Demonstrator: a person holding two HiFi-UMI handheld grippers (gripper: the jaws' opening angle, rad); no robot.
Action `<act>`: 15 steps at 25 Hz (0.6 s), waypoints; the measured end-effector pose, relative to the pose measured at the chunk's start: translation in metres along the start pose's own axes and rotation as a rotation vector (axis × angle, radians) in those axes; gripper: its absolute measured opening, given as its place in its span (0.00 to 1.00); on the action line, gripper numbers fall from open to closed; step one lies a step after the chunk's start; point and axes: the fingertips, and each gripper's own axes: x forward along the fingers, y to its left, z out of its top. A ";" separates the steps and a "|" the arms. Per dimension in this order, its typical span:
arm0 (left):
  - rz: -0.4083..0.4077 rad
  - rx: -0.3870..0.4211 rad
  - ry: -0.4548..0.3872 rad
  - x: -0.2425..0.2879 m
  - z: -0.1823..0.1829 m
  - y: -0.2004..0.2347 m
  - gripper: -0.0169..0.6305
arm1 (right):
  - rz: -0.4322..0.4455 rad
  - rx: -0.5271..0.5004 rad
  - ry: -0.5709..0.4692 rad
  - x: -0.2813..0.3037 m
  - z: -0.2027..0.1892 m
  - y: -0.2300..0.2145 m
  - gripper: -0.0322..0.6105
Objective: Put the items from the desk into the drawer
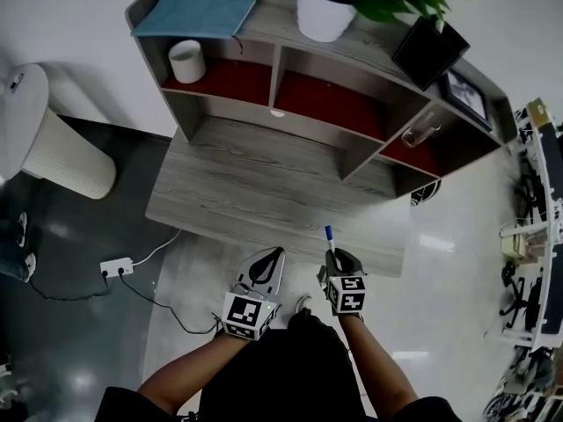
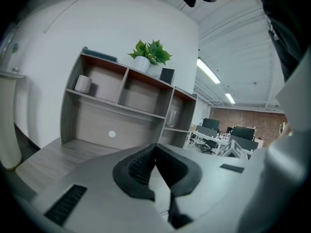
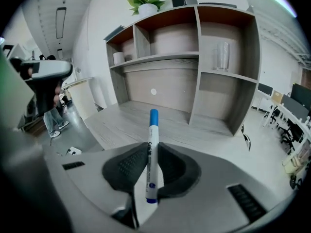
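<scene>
A white marker with a blue cap [image 3: 152, 154] stands clamped between the jaws of my right gripper [image 3: 152, 165], pointing toward the desk. In the head view the marker [image 1: 329, 241] pokes forward from the right gripper [image 1: 339, 269] just at the front edge of the grey wooden desk [image 1: 264, 183]. My left gripper [image 1: 264, 271] hovers beside it, below the desk's front edge, with its jaws closed together and nothing between them [image 2: 156, 171]. No drawer shows in any view.
A shelf hutch [image 1: 352, 104] stands at the back of the desk with a white cup [image 1: 186, 61], a blue book [image 1: 195, 13], a potted plant [image 1: 330, 7], picture frames [image 1: 462, 90] and a glass [image 1: 420, 133]. A white bin [image 1: 53, 143] and a power strip [image 1: 116, 267] are at the left.
</scene>
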 end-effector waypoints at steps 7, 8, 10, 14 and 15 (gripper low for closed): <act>0.030 -0.011 0.000 0.008 -0.012 -0.052 0.05 | 0.050 -0.037 0.013 -0.024 -0.024 -0.033 0.17; 0.033 -0.015 0.001 0.010 -0.015 -0.061 0.05 | 0.065 -0.044 0.018 -0.026 -0.029 -0.035 0.17; 0.048 -0.019 0.002 0.013 -0.020 -0.077 0.05 | 0.086 -0.064 0.031 -0.030 -0.040 -0.044 0.17; 0.082 -0.019 0.010 0.017 -0.034 -0.108 0.05 | 0.118 -0.099 0.059 -0.037 -0.065 -0.068 0.17; 0.090 -0.021 0.014 0.018 -0.037 -0.115 0.05 | 0.128 -0.107 0.064 -0.038 -0.071 -0.073 0.17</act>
